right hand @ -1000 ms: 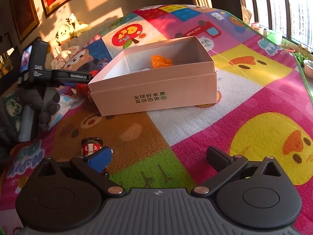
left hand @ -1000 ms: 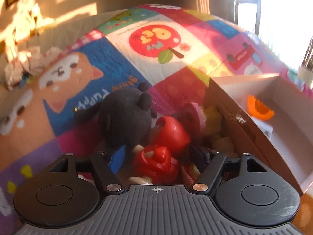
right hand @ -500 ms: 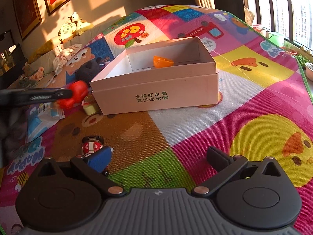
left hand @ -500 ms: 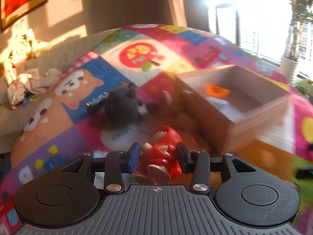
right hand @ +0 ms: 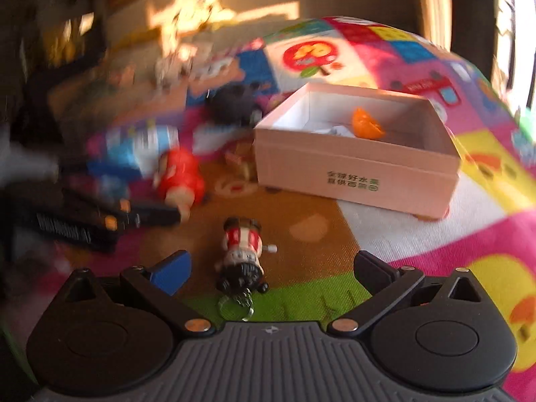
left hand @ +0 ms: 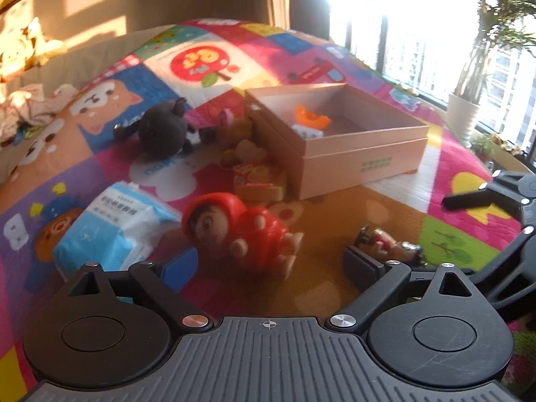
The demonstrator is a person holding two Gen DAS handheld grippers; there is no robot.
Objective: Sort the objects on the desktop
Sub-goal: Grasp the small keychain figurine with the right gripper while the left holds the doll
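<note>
Item: small red-and-white wind-up toy figure with a black base and a wire key ring (right hand: 243,256). It lies on the brown patch of the patchwork play mat (right hand: 311,207), directly in front of the right gripper (right hand: 273,268) and between its two fingers, touching neither. Long axis: near to far, roughly in line with the gripper's pointing direction, ring end nearest the tool, head end farthest. Right gripper state: jaws spread wide, empty.

Item: glossy red plastic hooded doll figure (left hand: 241,231). It lies on its side on the mat, just ahead of the left gripper (left hand: 269,266), head to the left, feet to the right. Left gripper state: jaws have just been opening and stand wide; the doll lies ahead of the fingertips rather than between them, untouched.

Item: open pale pink cardboard box (right hand: 355,167), far and to the right of both toys, holding an orange plastic piece (right hand: 366,124) and something white, too blurred to name.

Judgement: the right hand is the nearer to the wind-up toy and probably needs only to advance and close across the toy's narrow width.
</note>
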